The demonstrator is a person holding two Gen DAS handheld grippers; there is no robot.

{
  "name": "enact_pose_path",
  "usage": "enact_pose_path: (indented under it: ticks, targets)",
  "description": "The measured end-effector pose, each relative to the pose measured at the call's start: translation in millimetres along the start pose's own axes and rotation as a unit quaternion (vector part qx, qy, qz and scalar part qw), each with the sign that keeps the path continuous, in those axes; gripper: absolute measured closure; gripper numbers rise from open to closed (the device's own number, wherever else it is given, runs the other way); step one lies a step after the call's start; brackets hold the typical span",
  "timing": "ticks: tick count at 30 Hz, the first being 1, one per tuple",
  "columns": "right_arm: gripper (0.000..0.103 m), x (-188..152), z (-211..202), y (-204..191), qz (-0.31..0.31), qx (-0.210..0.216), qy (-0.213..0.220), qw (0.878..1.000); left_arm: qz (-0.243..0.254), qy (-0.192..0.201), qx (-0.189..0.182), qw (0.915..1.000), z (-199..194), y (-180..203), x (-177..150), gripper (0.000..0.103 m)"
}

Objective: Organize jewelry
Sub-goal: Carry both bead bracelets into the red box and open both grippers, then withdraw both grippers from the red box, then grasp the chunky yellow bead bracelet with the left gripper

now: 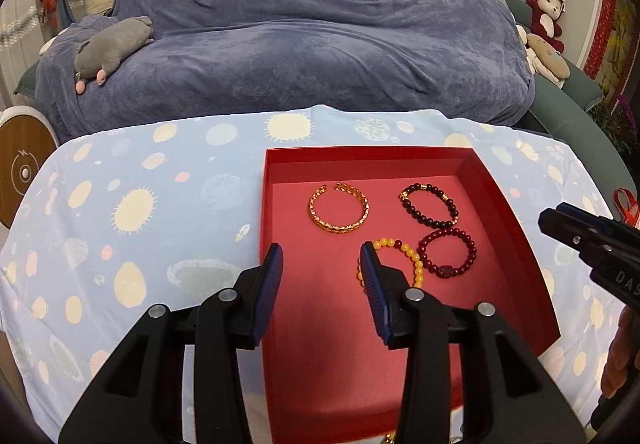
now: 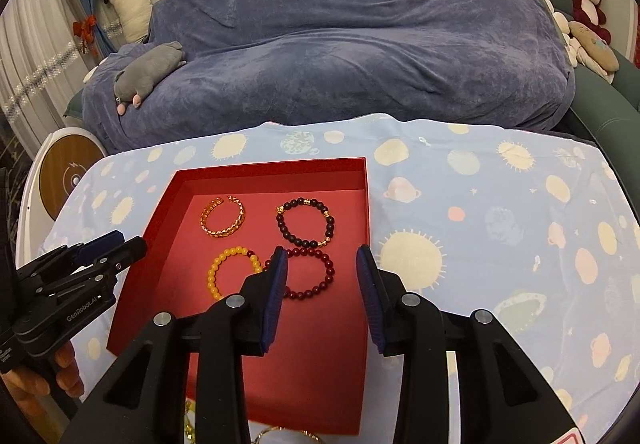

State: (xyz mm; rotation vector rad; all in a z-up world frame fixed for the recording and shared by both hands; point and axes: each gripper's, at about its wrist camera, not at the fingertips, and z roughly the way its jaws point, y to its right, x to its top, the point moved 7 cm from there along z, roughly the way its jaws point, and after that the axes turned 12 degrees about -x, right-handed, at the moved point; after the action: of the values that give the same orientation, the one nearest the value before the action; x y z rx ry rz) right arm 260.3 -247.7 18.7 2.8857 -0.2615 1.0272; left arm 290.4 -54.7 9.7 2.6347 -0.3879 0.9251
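Observation:
A red box lies on the patterned cloth. In it lie a gold cuff bracelet, a black bead bracelet, a dark red bead bracelet and a yellow bead bracelet. My left gripper is open and empty above the box's near left part. My right gripper is open and empty above the box's near right edge. More gold jewelry shows at the cloth's near edge.
The light blue cloth with suns and planets covers the table. Behind it stands a sofa under a blue cover with plush toys. A round white and wood device stands at the left.

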Motion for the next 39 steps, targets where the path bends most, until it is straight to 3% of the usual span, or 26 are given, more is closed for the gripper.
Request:
enact_pose_path:
  ticks: [2, 13, 17, 23, 28, 39]
  targets:
    - [0.067, -7.4, -14.9, 2.9, 0.004, 0.002, 0.001, 1.0, -0.001, 0.003, 0.01, 0.9999, -13.6, -0.3, -7.7, 0.059]
    - [0.067, -82.2, -71.4, 0.2, 0.007, 0.004, -0.014, 1.0, -0.011, -0.011, -0.002, 0.9999, -63.8, 22.9, -72.0, 0.058]
    - [0.067, -117.3, -76.0, -1.3, 0.009, 0.0, -0.035, 0.999, -0.002, -0.025, 0.01, 0.9996, -67.4, 32.2, -102.9, 0.058]
    - [0.067, -165.9, -67.6, -2.6, 0.027, 0.001, -0.077, 0.997, -0.027, -0.056, 0.001, 0.9981, -61.3, 36.9, -148.0, 0.057]
    - [0.067, -181.7, -63.6, -3.4, 0.035, -0.002, -0.089, 0.995, -0.062, -0.069, -0.015, 0.9956, -54.2, 36.6, -167.2, 0.057]
    - [0.067, -183.8, -59.4, 1.6, 0.041, -0.004, -0.091, 0.995, -0.122, -0.079, -0.075, 0.9866, -26.4, 58.4, -163.0, 0.058]
